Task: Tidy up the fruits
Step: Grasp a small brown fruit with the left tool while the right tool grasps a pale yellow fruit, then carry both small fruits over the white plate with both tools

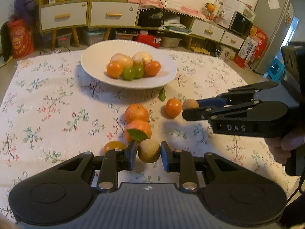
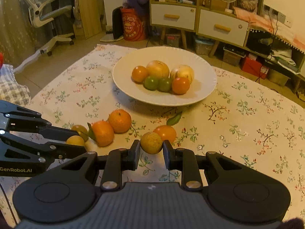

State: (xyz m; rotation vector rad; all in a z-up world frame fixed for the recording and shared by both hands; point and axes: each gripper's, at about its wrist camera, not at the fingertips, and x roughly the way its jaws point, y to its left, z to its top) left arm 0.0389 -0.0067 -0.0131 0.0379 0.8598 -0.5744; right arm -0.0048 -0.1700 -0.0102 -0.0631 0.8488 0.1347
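A white plate [image 1: 95, 70] [image 2: 124, 87] at the far middle of the table holds several fruits: orange, green and pale yellow ones. My left gripper [image 1: 148, 153] is shut on a small brown round fruit [image 1: 149, 151], also seen in the right wrist view [image 2: 75, 140]. My right gripper [image 2: 151, 151] is shut on another small brown round fruit [image 2: 152, 143], seen in the left wrist view [image 1: 190, 104]. On the cloth lie two tangerines [image 1: 136, 113] [image 1: 139, 130], one with a leaf, an orange tomato [image 1: 173, 107] and a yellow-orange fruit [image 1: 114, 146].
A floral tablecloth [image 1: 47, 105] covers the table. A loose green leaf [image 1: 162, 95] lies by the plate's near edge. Beyond the table stand cabinets with drawers [image 1: 63, 16], storage boxes, a fridge [image 1: 272, 28] and an office chair [image 2: 49, 19].
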